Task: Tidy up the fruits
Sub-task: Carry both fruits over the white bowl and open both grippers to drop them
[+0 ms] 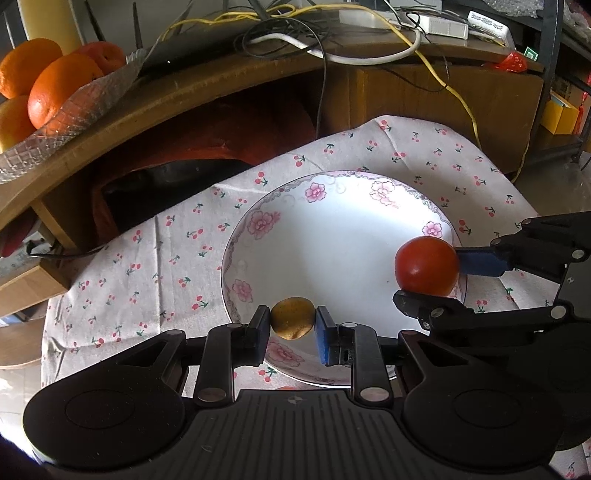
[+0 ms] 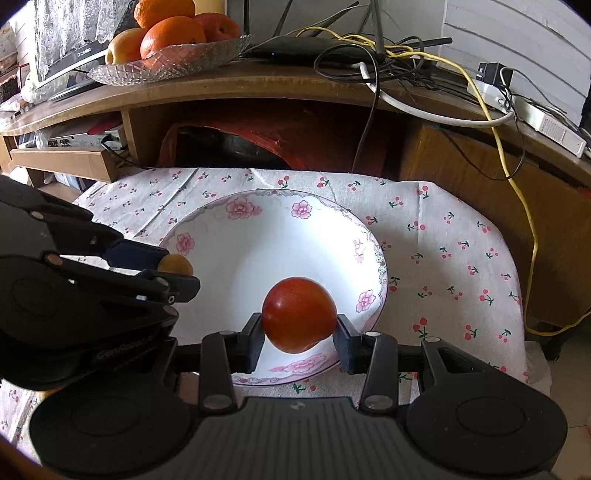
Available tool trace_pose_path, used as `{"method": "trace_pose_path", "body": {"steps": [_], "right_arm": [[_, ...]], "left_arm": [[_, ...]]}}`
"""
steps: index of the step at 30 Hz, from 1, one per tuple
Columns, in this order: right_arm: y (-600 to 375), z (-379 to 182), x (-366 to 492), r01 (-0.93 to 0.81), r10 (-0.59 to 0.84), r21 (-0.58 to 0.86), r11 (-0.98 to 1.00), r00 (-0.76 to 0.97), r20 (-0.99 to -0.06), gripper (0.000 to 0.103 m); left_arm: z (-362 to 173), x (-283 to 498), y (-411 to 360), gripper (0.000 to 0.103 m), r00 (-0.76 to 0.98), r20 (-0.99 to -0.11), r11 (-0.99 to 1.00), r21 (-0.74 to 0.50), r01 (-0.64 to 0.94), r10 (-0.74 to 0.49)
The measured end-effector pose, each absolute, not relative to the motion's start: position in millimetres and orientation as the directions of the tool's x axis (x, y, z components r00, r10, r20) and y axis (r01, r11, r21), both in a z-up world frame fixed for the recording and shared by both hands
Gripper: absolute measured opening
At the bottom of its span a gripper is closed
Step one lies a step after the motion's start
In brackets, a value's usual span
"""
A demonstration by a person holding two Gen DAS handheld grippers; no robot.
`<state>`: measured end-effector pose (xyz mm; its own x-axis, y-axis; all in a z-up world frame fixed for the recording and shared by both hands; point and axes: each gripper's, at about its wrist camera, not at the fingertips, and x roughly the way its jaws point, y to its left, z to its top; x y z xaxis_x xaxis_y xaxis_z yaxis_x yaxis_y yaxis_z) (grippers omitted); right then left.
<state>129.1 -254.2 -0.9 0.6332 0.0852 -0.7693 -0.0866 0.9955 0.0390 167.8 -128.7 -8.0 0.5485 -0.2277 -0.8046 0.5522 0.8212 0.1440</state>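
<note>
Over plate (image 1: 332,236): left hand-held gripper (image 1: 292,325) clamps brown fruit (image 1: 293,322), right hand-held gripper (image 2: 299,328) clamps tomato (image 2: 298,314); both poised, probably for release onto plate.

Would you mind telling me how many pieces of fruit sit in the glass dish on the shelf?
4 visible: an orange on top, an orange in front, a yellowish fruit at left, a reddish fruit at right. More may be hidden behind.

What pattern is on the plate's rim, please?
Pink flowers with grey scrollwork on the plate, clearest in the right wrist view.
</note>
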Motion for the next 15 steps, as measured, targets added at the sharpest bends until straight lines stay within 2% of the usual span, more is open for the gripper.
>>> {"method": "trace_pose_path", "body": {"steps": [15], "right_arm": [[-253.5,-1.1,128.4,-0.083,0.079,0.034,0.996,0.636,-0.768,0.04]], "left_arm": [[-7.7,170.3,-126.0,0.05,0.565,-0.802,0.833,0.168,0.527,-0.195]]}}
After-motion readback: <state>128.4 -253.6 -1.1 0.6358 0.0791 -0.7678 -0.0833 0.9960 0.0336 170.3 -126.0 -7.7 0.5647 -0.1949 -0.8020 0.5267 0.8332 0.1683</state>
